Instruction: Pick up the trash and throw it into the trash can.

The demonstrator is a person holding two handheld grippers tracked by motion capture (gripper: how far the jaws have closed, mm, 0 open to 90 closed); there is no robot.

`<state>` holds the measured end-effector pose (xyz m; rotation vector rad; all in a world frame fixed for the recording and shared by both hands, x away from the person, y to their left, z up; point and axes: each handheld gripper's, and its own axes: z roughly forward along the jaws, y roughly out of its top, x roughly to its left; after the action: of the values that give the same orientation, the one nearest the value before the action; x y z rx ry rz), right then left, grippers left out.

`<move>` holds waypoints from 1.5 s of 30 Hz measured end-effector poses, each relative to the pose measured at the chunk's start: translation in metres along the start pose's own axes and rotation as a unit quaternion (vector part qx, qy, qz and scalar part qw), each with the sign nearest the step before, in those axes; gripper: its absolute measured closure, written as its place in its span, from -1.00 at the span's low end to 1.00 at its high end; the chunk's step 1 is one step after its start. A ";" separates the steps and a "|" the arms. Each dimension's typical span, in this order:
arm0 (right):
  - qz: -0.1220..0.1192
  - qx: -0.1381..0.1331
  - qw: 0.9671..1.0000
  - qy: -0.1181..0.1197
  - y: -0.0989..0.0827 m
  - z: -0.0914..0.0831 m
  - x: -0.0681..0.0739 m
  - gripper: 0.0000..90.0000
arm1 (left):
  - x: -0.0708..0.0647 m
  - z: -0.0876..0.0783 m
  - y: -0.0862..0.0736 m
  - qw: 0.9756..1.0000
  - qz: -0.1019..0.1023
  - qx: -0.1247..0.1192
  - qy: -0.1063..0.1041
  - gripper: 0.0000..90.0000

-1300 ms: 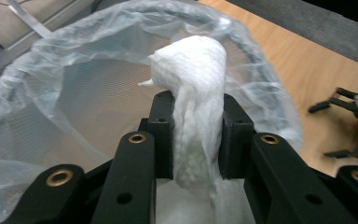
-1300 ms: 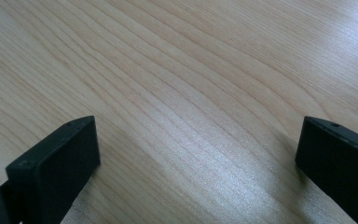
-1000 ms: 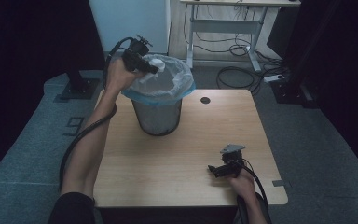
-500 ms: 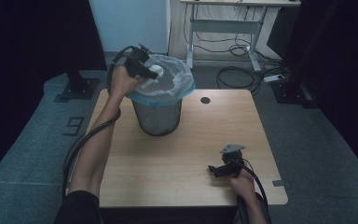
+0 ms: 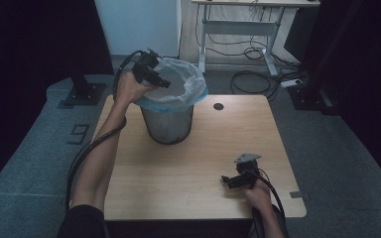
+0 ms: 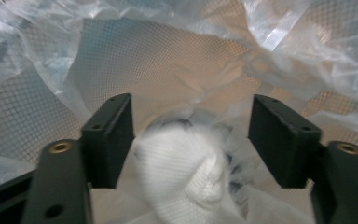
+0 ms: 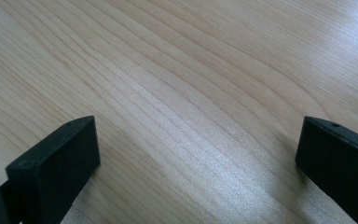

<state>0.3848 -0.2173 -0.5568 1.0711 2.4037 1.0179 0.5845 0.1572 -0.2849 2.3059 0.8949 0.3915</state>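
Note:
A wire-mesh waste bin (image 5: pixel 168 124) lined with a clear plastic bag (image 5: pixel 186 87) stands at the back left of the wooden table (image 5: pixel 193 168). My left gripper (image 5: pixel 164 83) hangs over the bin's left rim and points into the bag. Its jaws are open in the left gripper view (image 6: pixel 191 135), and a blurred white crumpled wad (image 6: pixel 182 172) lies below them inside the bag, untouched by either jaw. My right gripper (image 5: pixel 226 180) rests low at the table's front right, open (image 7: pixel 198 154) over bare wood (image 7: pixel 191 70).
A round cable hole (image 5: pixel 218 106) sits in the table to the right of the bin. Behind the table are a white desk frame (image 5: pixel 238 29) and loose cables on the floor (image 5: pixel 250 79). A dark stand base (image 5: pixel 82 91) is on the floor at the left.
My left gripper has shifted slightly down over the bin's left rim. The right gripper has stayed where it was.

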 end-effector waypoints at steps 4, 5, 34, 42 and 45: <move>0.000 0.000 1.000 0.000 0.000 0.000 0.000 -1.00 | -0.001 -0.007 -0.001 1.000 0.000 -0.005 0.007 -0.51; 0.000 0.000 1.000 0.000 0.000 0.000 0.000 -1.00 | -0.001 -0.009 -0.002 1.000 0.000 -0.007 0.005 -0.56; 0.000 0.000 1.000 0.000 0.000 0.000 0.000 -1.00 | -0.022 -0.061 -0.020 0.999 0.030 -0.042 -0.011 -1.00; 0.000 0.000 1.000 0.000 0.000 0.000 0.000 -1.00 | -0.024 -0.072 -0.034 0.998 0.044 -0.050 -0.014 -1.00; 0.000 0.000 1.000 0.000 0.000 0.000 0.000 -1.00 | -0.024 -0.079 -0.041 0.997 0.044 -0.058 -0.017 -1.00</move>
<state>0.3848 -0.2172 -0.5568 1.0699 2.4046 1.0176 0.5092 0.2001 -0.2524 2.2434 0.7355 0.4302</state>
